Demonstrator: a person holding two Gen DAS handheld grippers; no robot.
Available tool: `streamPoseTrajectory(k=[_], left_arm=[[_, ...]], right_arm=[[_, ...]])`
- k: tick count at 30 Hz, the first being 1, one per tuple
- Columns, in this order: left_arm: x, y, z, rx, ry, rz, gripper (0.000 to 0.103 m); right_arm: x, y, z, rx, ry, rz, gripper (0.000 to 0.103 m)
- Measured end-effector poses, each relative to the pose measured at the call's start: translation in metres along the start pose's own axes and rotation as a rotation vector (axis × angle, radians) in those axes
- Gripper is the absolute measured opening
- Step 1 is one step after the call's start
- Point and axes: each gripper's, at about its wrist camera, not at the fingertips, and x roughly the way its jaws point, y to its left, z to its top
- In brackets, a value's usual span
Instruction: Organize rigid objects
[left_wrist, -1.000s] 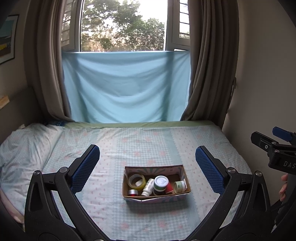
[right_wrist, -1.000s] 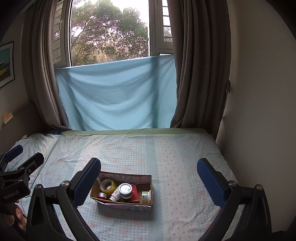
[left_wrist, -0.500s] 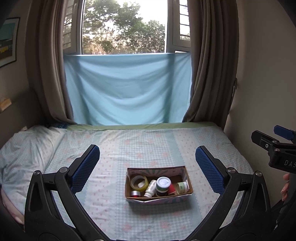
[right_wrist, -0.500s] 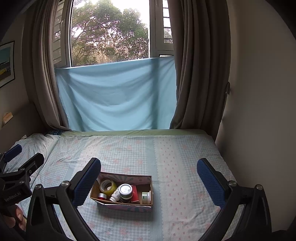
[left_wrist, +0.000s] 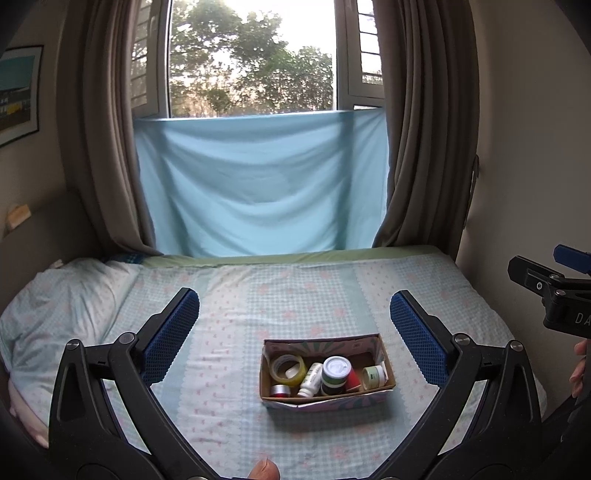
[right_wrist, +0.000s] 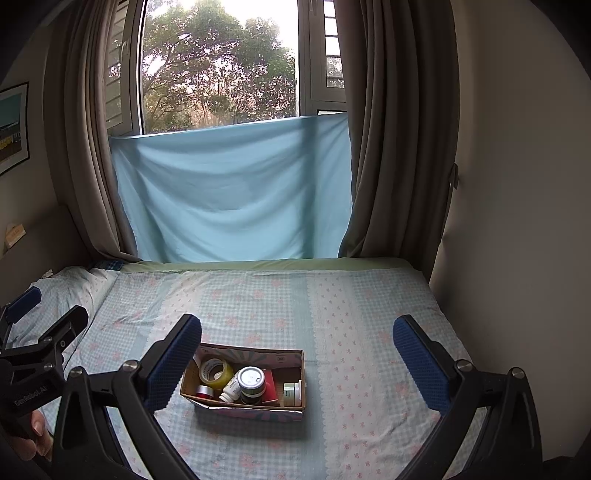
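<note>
A small cardboard box (left_wrist: 384, 354) (right_wrist: 284, 358) sits on the bed. It holds a yellowish tape roll (left_wrist: 288, 369) (right_wrist: 216, 372), a white bottle (left_wrist: 310, 380) (right_wrist: 229, 390), a dark jar with a silver lid (left_wrist: 335, 371) (right_wrist: 252, 380), a small silver-capped item (left_wrist: 279, 390), something red (left_wrist: 352, 379) and a small green-and-white roll (left_wrist: 373, 376) (right_wrist: 291, 393). My left gripper (left_wrist: 293, 317) is open and empty, held above and before the box. My right gripper (right_wrist: 297, 345) is open and empty, the box just right of its left finger.
The bed (left_wrist: 295, 291) has a light checked sheet, with a pillow (left_wrist: 62, 295) at the left. A wall (right_wrist: 517, 221) bounds the right side. Brown curtains (left_wrist: 424, 129) and a blue cloth (left_wrist: 258, 184) hang under the window at the far end.
The left gripper view has tilted upward and drawn back slightly, so the box sits lower in it. The right gripper has barely moved. Both stay open.
</note>
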Motion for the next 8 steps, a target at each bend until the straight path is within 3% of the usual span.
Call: streamPoseTrajectory(k=[8], left_arm=[[0.0045,-0.0024,-0.0038,0.002,0.017,-0.008,0.103]], right_arm=[[0.0023,0.0013,-0.0012,0.011,0.016,0.008,0.103]])
